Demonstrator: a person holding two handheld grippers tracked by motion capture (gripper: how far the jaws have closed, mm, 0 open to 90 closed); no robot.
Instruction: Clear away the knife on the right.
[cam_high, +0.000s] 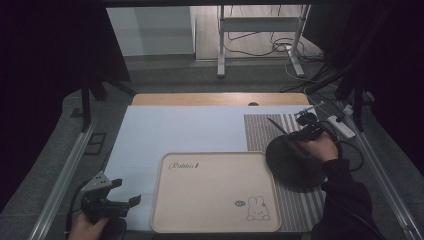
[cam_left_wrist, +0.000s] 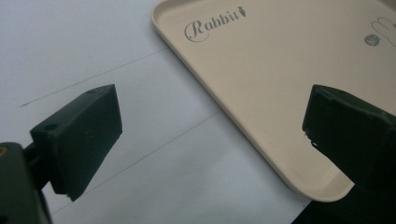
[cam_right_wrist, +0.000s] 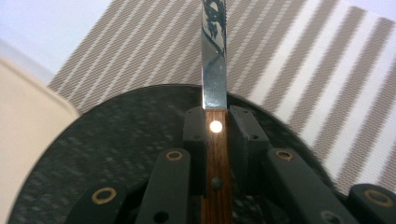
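right gripper (cam_right_wrist: 215, 128) fingers pinching wooden-handled steel knife (cam_right_wrist: 214, 70) over round black woven mat (cam_high: 292, 162), left gripper (cam_left_wrist: 210, 135) fingers spread beside smooth beige rounded-rectangle tray (cam_high: 215, 220)

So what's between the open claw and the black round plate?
The beige rabbit tray lies between the left claw and the black round plate in the high view.

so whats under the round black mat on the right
The round black mat lies on the striped placemat, whose stripes show around its edge. Whatever sits directly beneath it is covered. The right hand-held gripper holds a knife above it.
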